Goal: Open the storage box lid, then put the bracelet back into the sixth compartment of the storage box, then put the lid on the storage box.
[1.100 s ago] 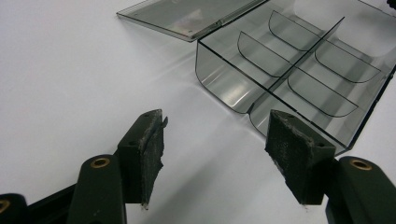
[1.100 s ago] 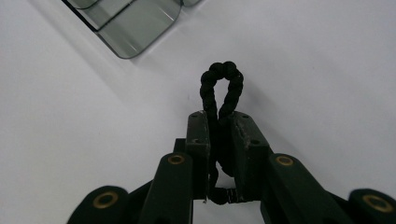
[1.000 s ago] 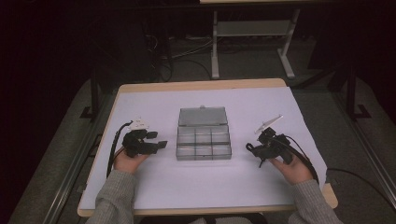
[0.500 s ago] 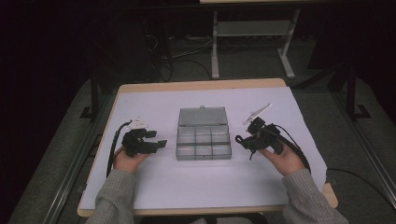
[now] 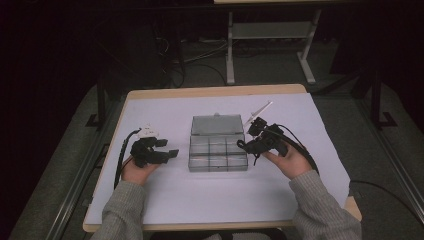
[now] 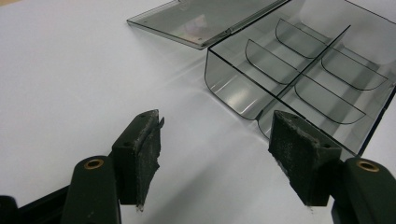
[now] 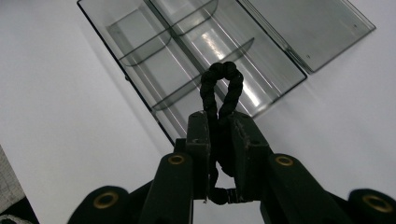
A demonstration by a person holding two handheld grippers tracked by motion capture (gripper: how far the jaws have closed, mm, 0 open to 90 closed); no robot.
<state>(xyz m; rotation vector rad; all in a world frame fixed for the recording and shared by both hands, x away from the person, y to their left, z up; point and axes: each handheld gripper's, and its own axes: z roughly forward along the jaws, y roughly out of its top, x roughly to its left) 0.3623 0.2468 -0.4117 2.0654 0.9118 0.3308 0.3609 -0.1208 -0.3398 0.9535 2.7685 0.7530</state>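
Between the pressed-together pads of the right gripper sits a black twisted cord loop, its free bend sticking out past the fingertips. Beyond it lies the clear compartment box, lid folded flat behind, all its cells apparently empty. So the pick-up looks done; dropping the loop into a cell remains, and none has been reached yet. Seen from above, the right hand holds its gripper raised just beside the box's right edge, tips aimed leftward toward it, forearm coming in from the lower right. The left gripper has its jaws spread, having just been opening with nothing between them; it rests low on the white table left of the box.
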